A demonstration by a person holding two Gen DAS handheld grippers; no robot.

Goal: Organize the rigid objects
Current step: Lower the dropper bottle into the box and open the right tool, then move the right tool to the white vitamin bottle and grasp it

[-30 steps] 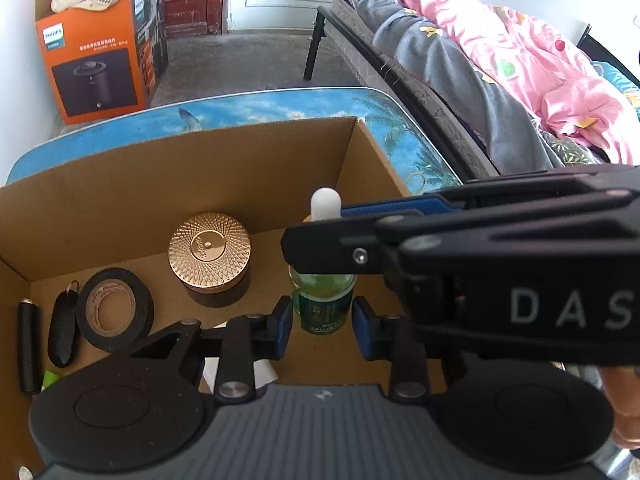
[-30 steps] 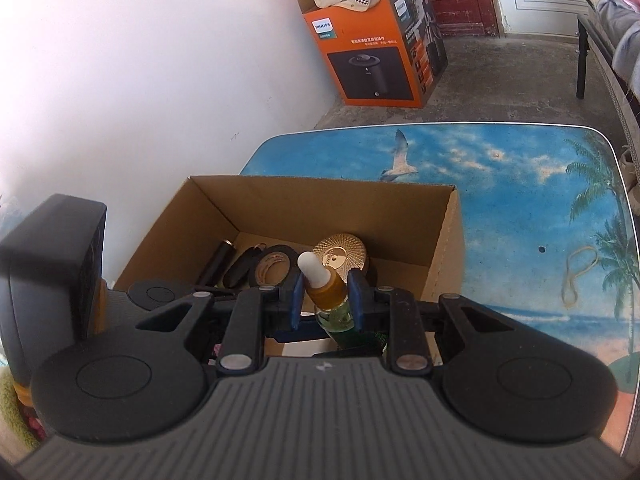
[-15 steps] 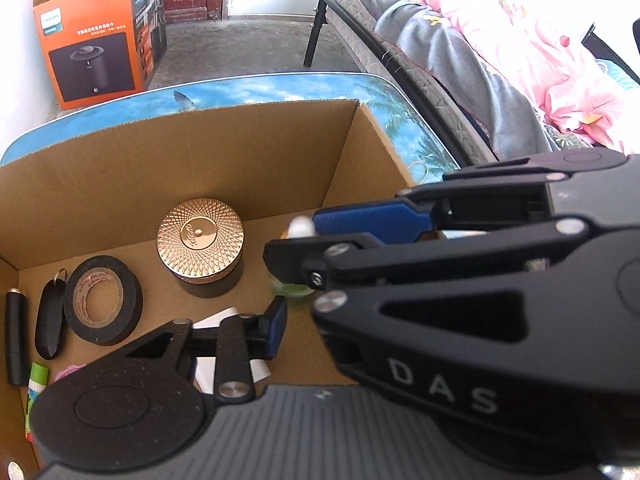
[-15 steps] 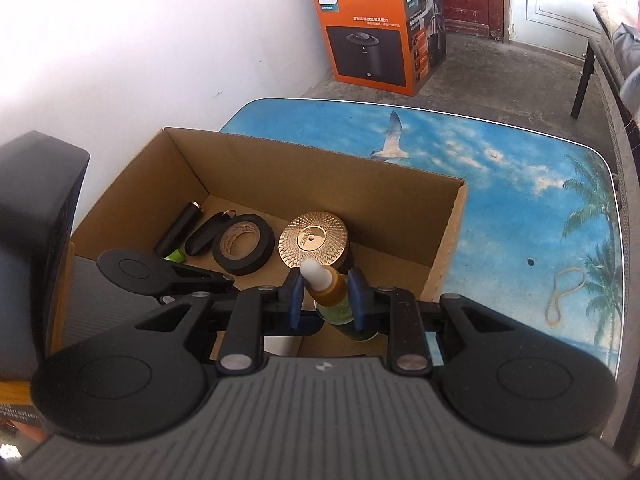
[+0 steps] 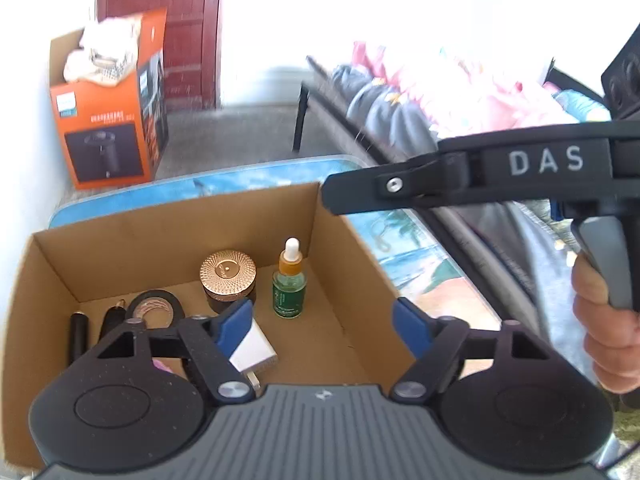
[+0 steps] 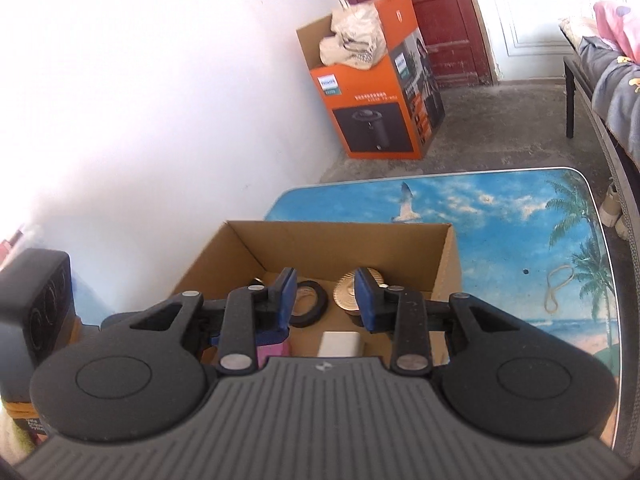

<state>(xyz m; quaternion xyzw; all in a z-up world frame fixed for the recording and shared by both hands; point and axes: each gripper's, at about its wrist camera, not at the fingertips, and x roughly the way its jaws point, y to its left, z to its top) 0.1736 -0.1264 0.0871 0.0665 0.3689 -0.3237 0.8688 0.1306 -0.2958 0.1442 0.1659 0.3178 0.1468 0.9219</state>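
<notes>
A green dropper bottle (image 5: 289, 280) with an orange neck and white bulb stands upright in the right part of the cardboard box (image 5: 168, 220). Nothing touches it. My left gripper (image 5: 322, 320) hovers above the box's near side. Its jaws are opening wide, with nothing between them. My right gripper (image 6: 326, 300) is raised over the box's near edge. Its jaws are opening too, and the gap is empty. The bottle is hidden in the right wrist view.
Also in the box are a gold-lidded jar (image 5: 228, 276), a black tape roll (image 5: 156, 308), dark pen-like sticks (image 5: 79, 332) and a white charger (image 5: 252, 350). The box sits on a beach-print table (image 6: 520, 220) with a rubber band (image 6: 558, 288). An orange carton (image 6: 372, 100) stands beyond, and a bed to the right.
Both grippers have let go of the dropper bottle, which now stands alone in the box. Both have drawn up and back, and the left jaws have spread wide.
</notes>
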